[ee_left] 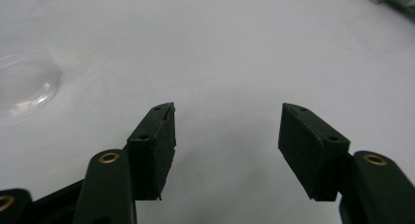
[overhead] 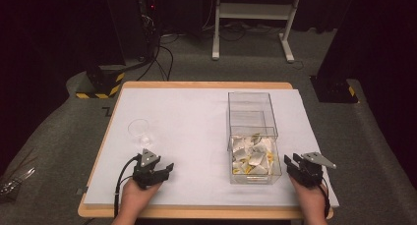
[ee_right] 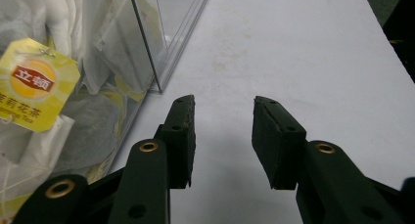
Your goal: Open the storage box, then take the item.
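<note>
The left tongs (overhead: 167, 170) hover low over the white surface (overhead: 196, 122), jaws apart with nothing between them; the clear glass cup (overhead: 139, 129) stands just beyond. The right tongs (overhead: 291, 162) (also empty, jaws parted) sit just beside the clear plastic drawer box (overhead: 253, 136), whose pulled-out drawer holds tea bags (overhead: 252, 155) with yellow tags (ee_right: 36, 82).
</note>
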Demonstrator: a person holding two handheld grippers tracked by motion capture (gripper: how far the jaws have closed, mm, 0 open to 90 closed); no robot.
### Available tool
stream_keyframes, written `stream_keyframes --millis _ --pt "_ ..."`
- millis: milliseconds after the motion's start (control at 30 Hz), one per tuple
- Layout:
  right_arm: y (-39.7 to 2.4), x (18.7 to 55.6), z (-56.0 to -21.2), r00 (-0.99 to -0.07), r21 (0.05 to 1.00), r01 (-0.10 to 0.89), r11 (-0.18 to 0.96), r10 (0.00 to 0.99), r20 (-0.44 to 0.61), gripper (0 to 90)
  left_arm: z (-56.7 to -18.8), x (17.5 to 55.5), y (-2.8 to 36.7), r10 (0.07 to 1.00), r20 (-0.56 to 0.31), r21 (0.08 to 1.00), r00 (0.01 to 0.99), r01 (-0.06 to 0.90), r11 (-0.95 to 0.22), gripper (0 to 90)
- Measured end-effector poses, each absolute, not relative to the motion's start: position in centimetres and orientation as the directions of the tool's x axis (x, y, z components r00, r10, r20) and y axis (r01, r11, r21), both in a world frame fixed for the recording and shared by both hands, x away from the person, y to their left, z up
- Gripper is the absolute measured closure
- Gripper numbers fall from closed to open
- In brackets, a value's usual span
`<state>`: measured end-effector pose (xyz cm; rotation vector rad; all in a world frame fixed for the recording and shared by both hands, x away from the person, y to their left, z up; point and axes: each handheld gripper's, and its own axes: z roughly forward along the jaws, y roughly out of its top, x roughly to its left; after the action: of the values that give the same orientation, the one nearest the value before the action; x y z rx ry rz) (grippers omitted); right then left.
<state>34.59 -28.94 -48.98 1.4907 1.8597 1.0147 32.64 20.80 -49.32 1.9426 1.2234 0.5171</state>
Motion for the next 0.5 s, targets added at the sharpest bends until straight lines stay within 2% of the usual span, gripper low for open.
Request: stream_keyframes --millis 500 --pt "-28.9 34.6 -49.4 -0.269 0.806 0.576 0.134 0.963 0.033 57.3 -46.6 32.3 17.7 0.838 -0.021 0.808 0.545 0.503 -0.308 38.6"
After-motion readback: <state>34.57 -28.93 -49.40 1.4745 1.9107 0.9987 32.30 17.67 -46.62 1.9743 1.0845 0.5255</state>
